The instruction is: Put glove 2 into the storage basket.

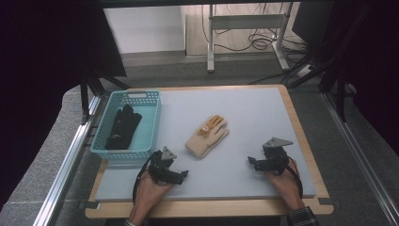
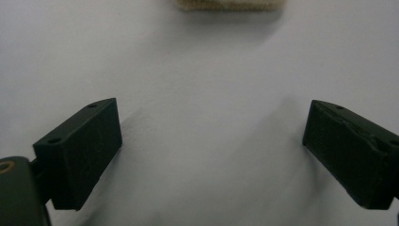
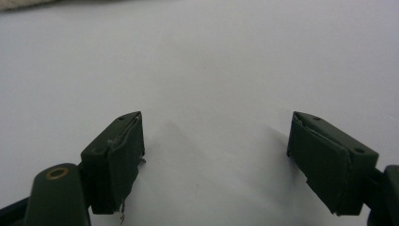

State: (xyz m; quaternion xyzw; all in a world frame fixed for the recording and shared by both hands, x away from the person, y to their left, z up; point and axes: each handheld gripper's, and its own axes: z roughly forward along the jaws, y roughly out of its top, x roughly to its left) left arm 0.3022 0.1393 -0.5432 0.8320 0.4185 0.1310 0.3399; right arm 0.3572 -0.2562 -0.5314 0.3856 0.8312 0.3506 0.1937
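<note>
Your left gripper [image 1: 181,175] rests low on the table [image 1: 254,113], jaws spread, nothing between them; your right gripper [image 1: 252,163] likewise, jaws wide and empty. The beige glove [image 1: 207,136] lies flat between them, farther up. A black glove [image 1: 123,127] sits in the blue basket [image 1: 153,122] at left.

Grey carpet floor [image 1: 188,70] spreads behind the table [image 1: 301,141]. Beyond it stands a white desk frame [image 1: 244,28] with black cables [image 1: 261,42] beneath, against a white wall [image 1: 141,28].
</note>
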